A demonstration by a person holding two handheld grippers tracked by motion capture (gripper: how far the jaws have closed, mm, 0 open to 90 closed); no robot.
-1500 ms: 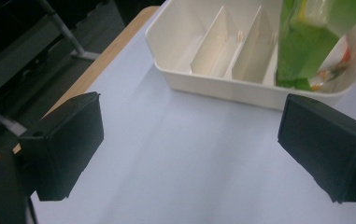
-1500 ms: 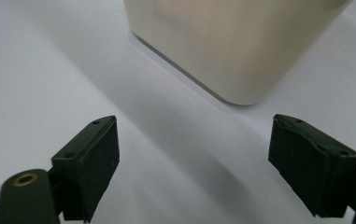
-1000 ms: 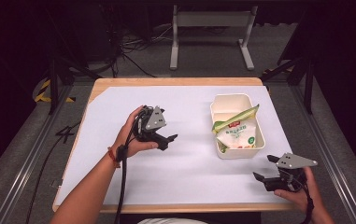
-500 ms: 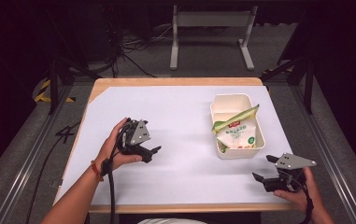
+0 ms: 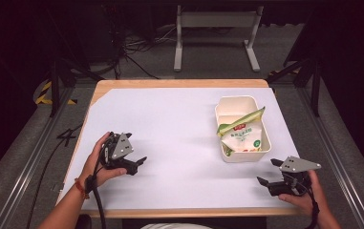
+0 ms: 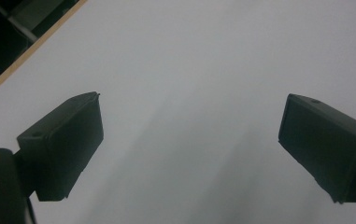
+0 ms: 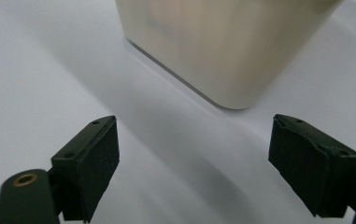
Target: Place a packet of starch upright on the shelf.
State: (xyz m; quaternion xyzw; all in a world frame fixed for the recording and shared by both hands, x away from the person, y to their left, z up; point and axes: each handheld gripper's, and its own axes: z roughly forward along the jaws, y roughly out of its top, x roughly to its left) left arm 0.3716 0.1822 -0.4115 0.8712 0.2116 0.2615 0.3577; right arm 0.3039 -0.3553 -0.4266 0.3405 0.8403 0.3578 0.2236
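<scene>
While the cream tub (image 5: 240, 102) holding snack packets (image 5: 243, 136) sits just ahead of the right gripper (image 5: 271, 174), long axis running away across the desk (image 5: 170, 119), the left gripper (image 5: 140, 163) lies well apart; both jaws gape, empty.

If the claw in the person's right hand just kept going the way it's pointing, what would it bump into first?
Probably the cream bin: it stands just ahead of the open right claw, with bare white tabletop between them. The gap is hard to judge.

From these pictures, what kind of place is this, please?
Probably a lab or studio set up for recording. A table with a white cover stands among dark surroundings, loose cables lie on the grey floor behind it, and a metal stand sits further back.
</scene>
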